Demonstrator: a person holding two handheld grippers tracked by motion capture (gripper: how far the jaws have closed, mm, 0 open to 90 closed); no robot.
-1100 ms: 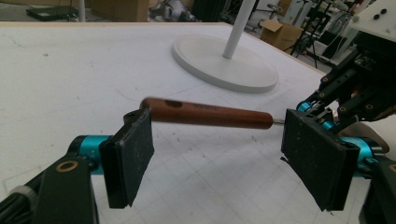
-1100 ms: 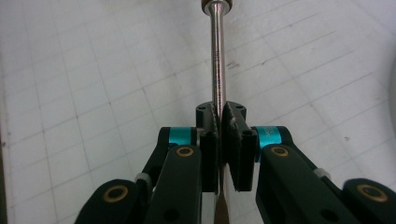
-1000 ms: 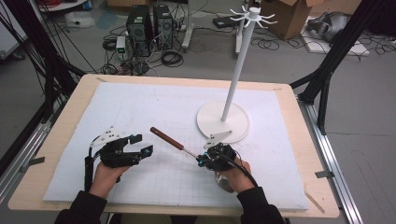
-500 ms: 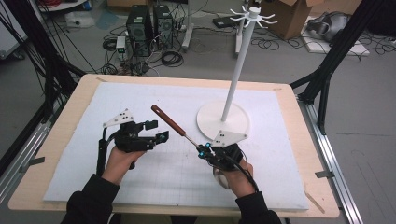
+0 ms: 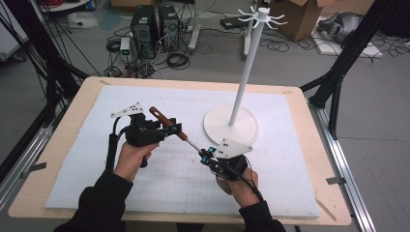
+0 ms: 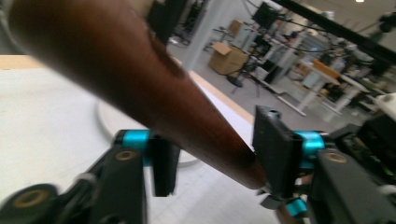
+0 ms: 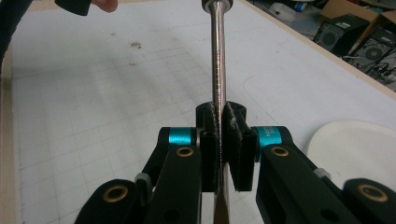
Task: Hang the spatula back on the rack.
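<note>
The right gripper (image 5: pixel 207 155) is clamped on the thin metal shaft (image 7: pixel 217 60) of a tool with a brown wooden handle (image 5: pixel 162 119), the pads pressed tight from both sides in the right gripper view. The tool hangs in the air above the white mat (image 5: pixel 145 188) that covers the worktop (image 5: pixel 333 203), near the middle of it, and slants from the right gripper up and away toward the far left corner. The left gripper (image 5: pixel 170 129) sits at the handle's lower end; its jaws have just been closing, with the handle (image 6: pixel 154 88) between them. In the left gripper view the tapered end of the handle touches the right-hand pad, while a narrow gap shows beside the other pad, so the hold is not yet a firm one. Both hands are raised clear of the mat. A white stand (image 5: pixel 246 67) with a round base (image 5: pixel 217 128) rises just beyond the right gripper, toward the far right part of the mat, apart from the tool.
</note>
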